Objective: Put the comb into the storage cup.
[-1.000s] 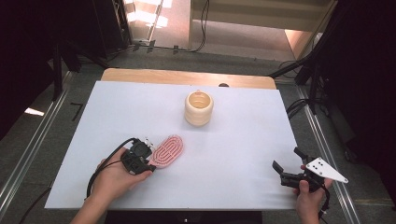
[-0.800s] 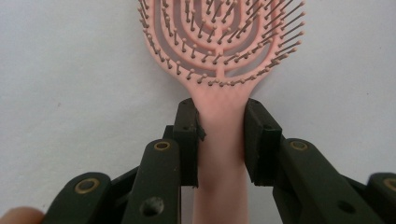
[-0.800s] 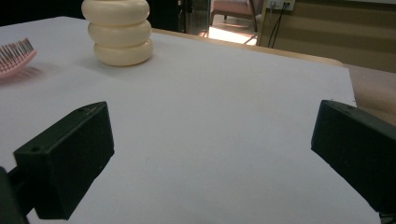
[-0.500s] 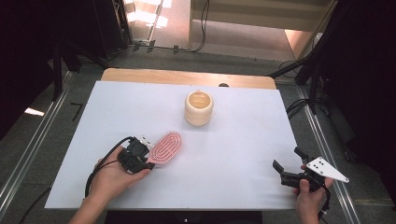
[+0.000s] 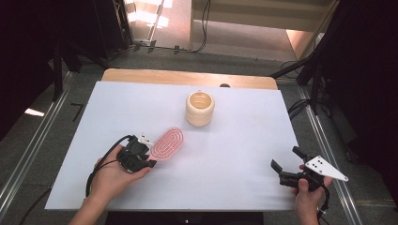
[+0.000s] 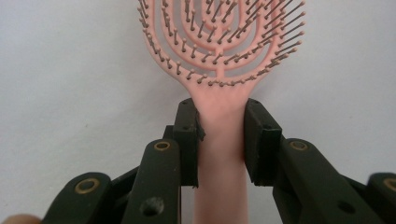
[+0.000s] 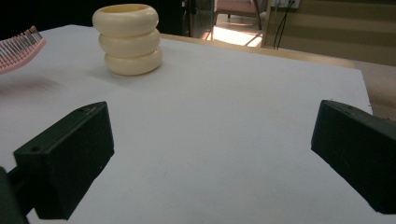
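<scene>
A pink hairbrush [image 5: 167,143] with a looped, bristled head is at the left front of the white table. My left gripper [image 5: 146,152] is shut on its handle. In the left gripper view the two black pads press the handle just below the head [image 6: 219,28], bristles facing the camera. The right gripper view shows the brush head [image 7: 21,51] hovering above its shadow on the sheet. My right gripper [image 5: 285,158] stands open near the front right corner, with nothing between its jaws [image 7: 215,140].
A cream ribbed cup [image 5: 200,108] stands upright past the middle of the table, also seen in the right gripper view [image 7: 127,39]. The white sheet [image 5: 244,136] covers a wooden table whose far edge [image 5: 187,77] shows. Dark stands and cables surround the table.
The brush head has shifted slightly away from the person with the left gripper still shut on the handle. The right gripper has kept still.
</scene>
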Available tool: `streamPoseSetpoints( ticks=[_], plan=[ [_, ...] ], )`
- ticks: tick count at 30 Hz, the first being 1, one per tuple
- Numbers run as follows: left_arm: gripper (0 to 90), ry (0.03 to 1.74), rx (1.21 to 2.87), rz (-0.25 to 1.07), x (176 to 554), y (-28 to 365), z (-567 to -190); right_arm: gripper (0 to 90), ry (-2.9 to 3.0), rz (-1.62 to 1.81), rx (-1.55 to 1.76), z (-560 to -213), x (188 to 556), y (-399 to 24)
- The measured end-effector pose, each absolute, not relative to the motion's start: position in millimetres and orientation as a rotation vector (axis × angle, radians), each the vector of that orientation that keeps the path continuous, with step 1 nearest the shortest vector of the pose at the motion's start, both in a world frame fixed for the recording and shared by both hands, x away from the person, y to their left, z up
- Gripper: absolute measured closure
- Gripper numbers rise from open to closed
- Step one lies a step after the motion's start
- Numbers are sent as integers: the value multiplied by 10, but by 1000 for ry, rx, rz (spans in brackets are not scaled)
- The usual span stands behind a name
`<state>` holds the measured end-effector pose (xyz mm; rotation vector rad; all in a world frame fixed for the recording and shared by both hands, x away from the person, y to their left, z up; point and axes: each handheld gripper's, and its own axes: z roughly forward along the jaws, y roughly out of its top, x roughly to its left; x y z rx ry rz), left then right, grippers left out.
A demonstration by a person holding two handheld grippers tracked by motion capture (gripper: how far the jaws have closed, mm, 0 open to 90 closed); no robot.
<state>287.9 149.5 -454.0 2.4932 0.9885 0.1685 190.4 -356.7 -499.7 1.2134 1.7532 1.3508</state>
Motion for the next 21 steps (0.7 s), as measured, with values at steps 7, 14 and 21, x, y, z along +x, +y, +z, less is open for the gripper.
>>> streamPoseSetpoints(
  ticks=[7, 14, 21],
  plan=[
    [712, 963, 2468, 217, 2870, 1472, -4497, 0, 1742, 1373, 1225, -4933, 1937, -3545],
    [712, 951, 2415, 223, 2886, 1449, -4462, 0, 1741, 1380, 1211, -4829, 1971, -3516],
    [712, 936, 2392, 221, 2896, 1421, -4443, 0, 1740, 1400, 1197, -4741, 2036, -3448]
  ],
)
